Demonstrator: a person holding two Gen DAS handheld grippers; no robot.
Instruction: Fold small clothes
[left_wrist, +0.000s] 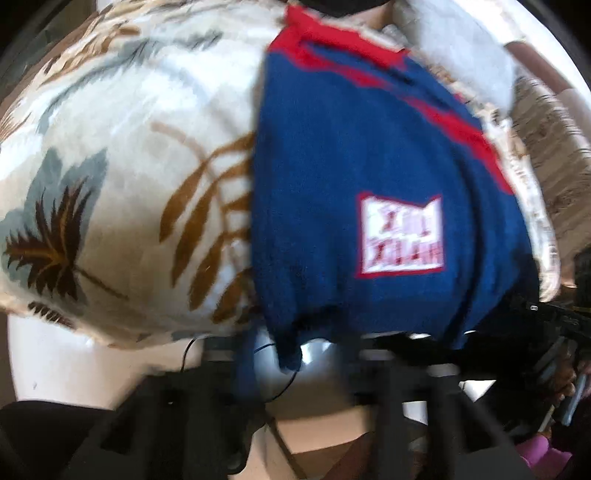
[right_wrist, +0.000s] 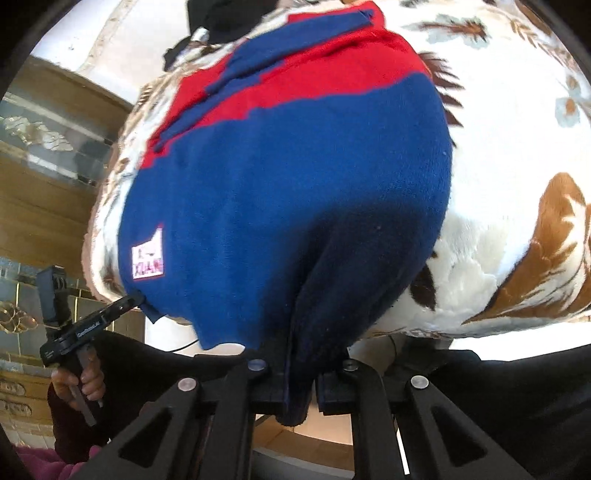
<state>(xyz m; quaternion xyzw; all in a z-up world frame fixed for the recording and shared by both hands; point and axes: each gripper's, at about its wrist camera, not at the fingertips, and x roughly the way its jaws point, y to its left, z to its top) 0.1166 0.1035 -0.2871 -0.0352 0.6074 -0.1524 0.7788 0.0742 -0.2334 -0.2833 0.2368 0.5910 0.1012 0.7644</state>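
Two hand-held grippers, left (right_wrist: 135, 297) and right (right_wrist: 295, 391), each pinch the hem of the soft, limp knit sweater (right_wrist: 295, 192); corner holds suit it.

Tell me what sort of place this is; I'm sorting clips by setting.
Probably a home bedroom or living room: the blue and red garment lies on a plush leaf-print blanket, and ornate wooden furniture with decorated glass panels stands behind.

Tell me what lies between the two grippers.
The near hem of the blue and red knitted sweater spans between the left gripper and the right gripper, each pinching a corner, as the right wrist view shows.
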